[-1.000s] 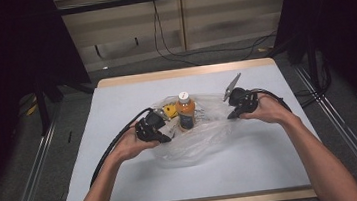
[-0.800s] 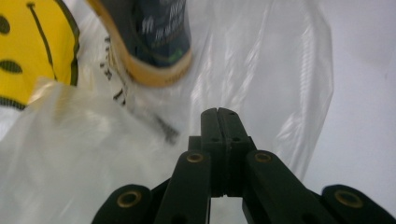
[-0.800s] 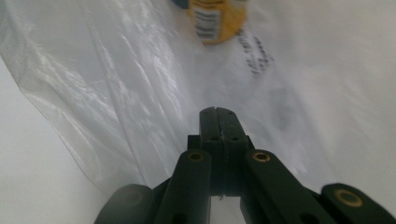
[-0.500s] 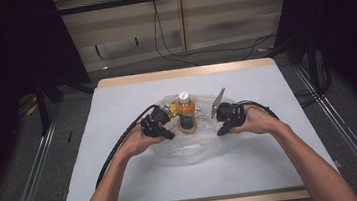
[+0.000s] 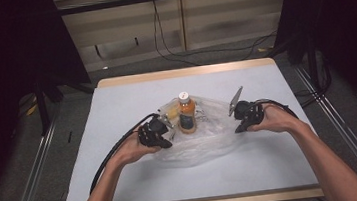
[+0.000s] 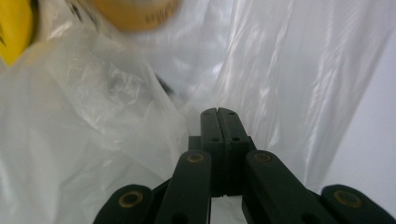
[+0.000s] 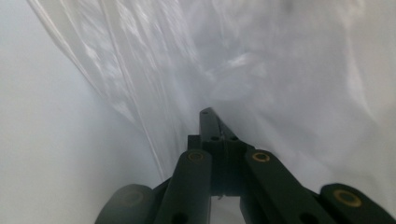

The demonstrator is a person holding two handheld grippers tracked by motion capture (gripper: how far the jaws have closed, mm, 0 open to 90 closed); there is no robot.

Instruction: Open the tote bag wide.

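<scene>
A clear plastic bag [image 5: 198, 138] lies spread on the white table [image 5: 125, 186], and everything else sits around it. An orange bottle [image 5: 186, 112] with a white cap stands upright at the bag's far edge, with a yellow item [image 5: 171, 112] just beside it on the left. The left gripper [image 5: 162, 131] meets the bag's left side, its jaws pressed together on a fold of the film [image 6: 196, 93]. The right gripper [image 5: 236, 119] works the bag's right side, jaws likewise clamped on the plastic [image 7: 261, 84], a grey plate rising from it
</scene>
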